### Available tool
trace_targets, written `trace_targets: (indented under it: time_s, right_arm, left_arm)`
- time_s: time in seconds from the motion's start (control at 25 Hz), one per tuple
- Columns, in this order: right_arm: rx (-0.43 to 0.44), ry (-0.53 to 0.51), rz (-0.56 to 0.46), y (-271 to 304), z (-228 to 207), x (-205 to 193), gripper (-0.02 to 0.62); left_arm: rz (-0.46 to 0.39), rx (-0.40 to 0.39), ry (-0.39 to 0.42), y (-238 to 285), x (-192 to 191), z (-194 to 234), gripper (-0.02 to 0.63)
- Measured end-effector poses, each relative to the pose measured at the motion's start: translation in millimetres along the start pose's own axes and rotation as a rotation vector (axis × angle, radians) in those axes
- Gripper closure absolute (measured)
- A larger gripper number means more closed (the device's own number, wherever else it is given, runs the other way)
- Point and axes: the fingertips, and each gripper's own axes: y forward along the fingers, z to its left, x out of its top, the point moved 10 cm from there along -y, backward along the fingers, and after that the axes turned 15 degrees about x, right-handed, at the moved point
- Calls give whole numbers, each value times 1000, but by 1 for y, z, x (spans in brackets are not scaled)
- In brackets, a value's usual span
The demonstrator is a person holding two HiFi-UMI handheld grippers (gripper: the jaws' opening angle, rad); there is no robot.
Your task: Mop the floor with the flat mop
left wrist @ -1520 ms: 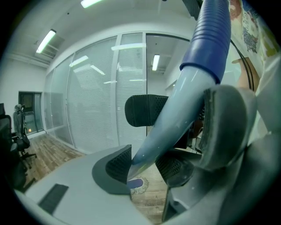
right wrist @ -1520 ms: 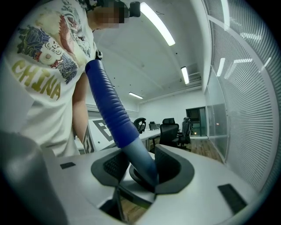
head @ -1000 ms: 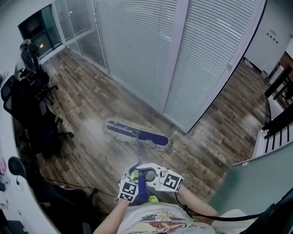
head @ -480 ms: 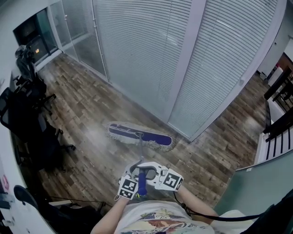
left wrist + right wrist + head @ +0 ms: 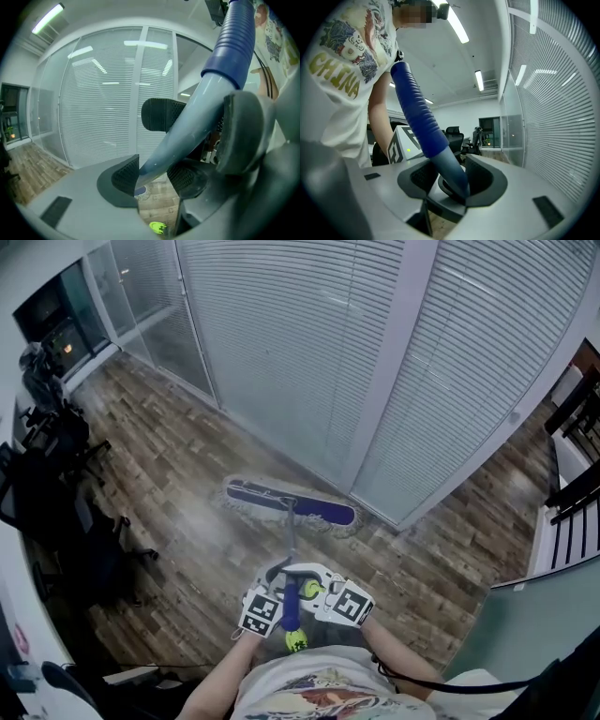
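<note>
The flat mop's purple head [image 5: 291, 505] with a pale fringe lies on the wood floor [image 5: 169, 465], close to the foot of the glass wall. Its grey pole [image 5: 289, 542] runs back to a ribbed blue grip [image 5: 290, 606] at the person's waist. My left gripper [image 5: 278, 589] [image 5: 152, 176] is shut on the pole; its jaws have just been opening a little, with the pole still between the pads. My right gripper [image 5: 309, 585] [image 5: 450, 180] is shut on the pole just under the blue grip [image 5: 417, 112]. A small yellow-green object [image 5: 296, 640] shows below the grip.
A glass wall with closed blinds [image 5: 309, 362] runs across the far side. Black office chairs [image 5: 56, 484] crowd the left edge. A black railing [image 5: 572, 493] and a grey partition [image 5: 525, 634] stand at the right.
The mop head has slid closer to the foot of the blinds wall, and both grippers have travelled forward with the handle. The view has shifted along with them.
</note>
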Motion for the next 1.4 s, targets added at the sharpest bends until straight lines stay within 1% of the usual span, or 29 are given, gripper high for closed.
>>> trace_targets:
  time_s: [0.16, 0.28, 0.44, 0.72, 0.88, 1.0, 1.16, 1.28, 1.4]
  right_arm:
    - [-3, -5, -8, -9, -52, 0, 426]
    - [8, -11, -16, -10, -96, 6, 426]
    - [-12, -13, -37, -16, -154, 15, 425]
    - [-19, 13, -76, -56, -256, 13, 423]
    - [-8, -53, -84, -78, -300, 11, 423]
    - [-12, -66, -124, -86, -325, 22, 423]
    - [-10, -66, -156, -86, -344, 31, 423]
    - [34, -8, -148, -84, -349, 30, 423]
    - [98, 67, -139, -82, -336, 28, 412]
  left_arm:
    - [8, -3, 1, 44, 16, 24, 446]
    - [15, 8, -8, 76, 32, 50, 446]
    - [22, 2, 5, 121, 58, 81, 446]
    - [25, -4, 30, 218, 96, 110, 446]
    - [-6, -1, 36, 260, 112, 119, 446]
    - [-38, 15, 34, 277, 127, 129, 448]
    - [-59, 38, 35, 286, 139, 140, 449]
    - [-36, 54, 50, 285, 141, 142, 451]
    - [21, 43, 83, 273, 137, 135, 453]
